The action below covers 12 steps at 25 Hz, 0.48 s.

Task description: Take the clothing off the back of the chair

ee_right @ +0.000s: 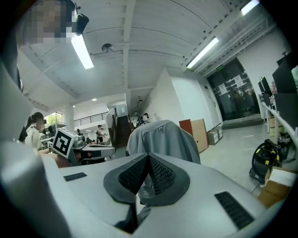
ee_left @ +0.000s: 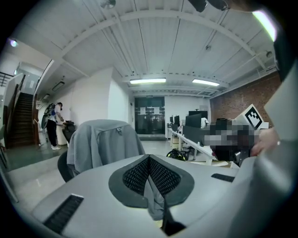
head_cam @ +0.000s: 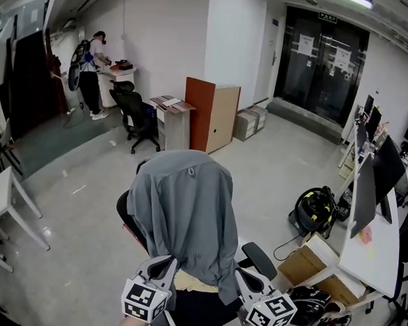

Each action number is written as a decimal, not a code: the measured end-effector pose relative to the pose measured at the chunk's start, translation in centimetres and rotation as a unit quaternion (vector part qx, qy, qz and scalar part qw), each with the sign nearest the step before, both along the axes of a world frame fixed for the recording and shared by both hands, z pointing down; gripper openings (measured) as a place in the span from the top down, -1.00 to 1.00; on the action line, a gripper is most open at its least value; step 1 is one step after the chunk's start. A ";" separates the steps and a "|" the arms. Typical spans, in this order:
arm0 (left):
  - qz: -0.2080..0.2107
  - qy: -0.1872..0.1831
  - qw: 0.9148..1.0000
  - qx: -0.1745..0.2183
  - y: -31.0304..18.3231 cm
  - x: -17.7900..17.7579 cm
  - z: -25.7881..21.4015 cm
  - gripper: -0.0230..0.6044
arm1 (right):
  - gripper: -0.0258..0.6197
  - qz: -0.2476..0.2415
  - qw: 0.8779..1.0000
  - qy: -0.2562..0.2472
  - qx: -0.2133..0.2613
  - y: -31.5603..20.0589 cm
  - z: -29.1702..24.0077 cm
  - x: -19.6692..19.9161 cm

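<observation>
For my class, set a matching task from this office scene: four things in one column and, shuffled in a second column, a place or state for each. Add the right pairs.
Column A
1. grey clothing
2. orange cabinet
3. vacuum cleaner
4. left gripper

Column B
a. on the floor beside the white desk
b. shut on the clothing's lower edge
c. draped over the back of the chair
d. standing in front of the white pillar

Pairs: 1-c, 2-d, 3-a, 4-b
</observation>
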<state>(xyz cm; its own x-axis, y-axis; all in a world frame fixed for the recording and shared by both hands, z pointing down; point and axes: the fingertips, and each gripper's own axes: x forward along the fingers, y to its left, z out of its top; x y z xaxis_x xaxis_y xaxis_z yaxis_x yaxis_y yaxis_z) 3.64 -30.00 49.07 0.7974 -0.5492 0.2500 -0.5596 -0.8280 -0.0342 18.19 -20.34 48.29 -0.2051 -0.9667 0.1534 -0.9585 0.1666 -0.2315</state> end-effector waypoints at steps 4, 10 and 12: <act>-0.029 -0.005 1.000 -0.001 -1.0 2.5 -0.1 0.91 | 0.88 -0.027 1.000 -0.004 -0.003 -1.9 0.8 3.3; -0.059 -0.005 0.998 -0.017 -2.0 2.9 0.4 0.91 | 0.87 -0.050 0.998 -0.015 -0.022 -3.7 2.0 4.3; -0.064 -0.002 0.998 -0.016 -2.6 2.3 0.3 0.91 | 0.87 -0.056 0.998 -0.012 -0.028 -4.4 2.2 3.8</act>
